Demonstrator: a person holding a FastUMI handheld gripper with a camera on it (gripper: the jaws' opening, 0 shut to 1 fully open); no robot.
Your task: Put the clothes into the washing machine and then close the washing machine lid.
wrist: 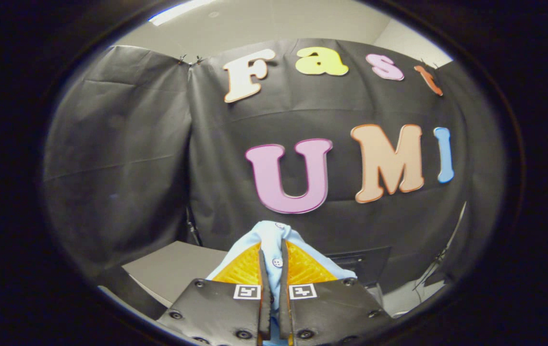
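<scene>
Cloth in your gripper [274, 262], cloth on the wall.
Your fingers [242, 274] look like ribbed, slightly glossy plastic, and they pinch a soft, matt woven shirt [274, 235] with small smooth buttons [276, 262]. Behind it you see the wall [125, 158] as matt, creased fabric with a faint sheen. The tabletop [173, 274] looks smooth and matt.

- garment [273, 235]: pale blue, plain, with small white buttons; pinched between the gripper [274, 262] fingers, bunching up just ahead of them
- booth wall [125, 158] beyond the fingers: black cloth, plain, creased
- table surface [173, 271] to the left behind the fingers: light grey, plain
- ceiling [264, 24] above the wall: off-white
- dark box [365, 264] right behind the garment: black
</scene>
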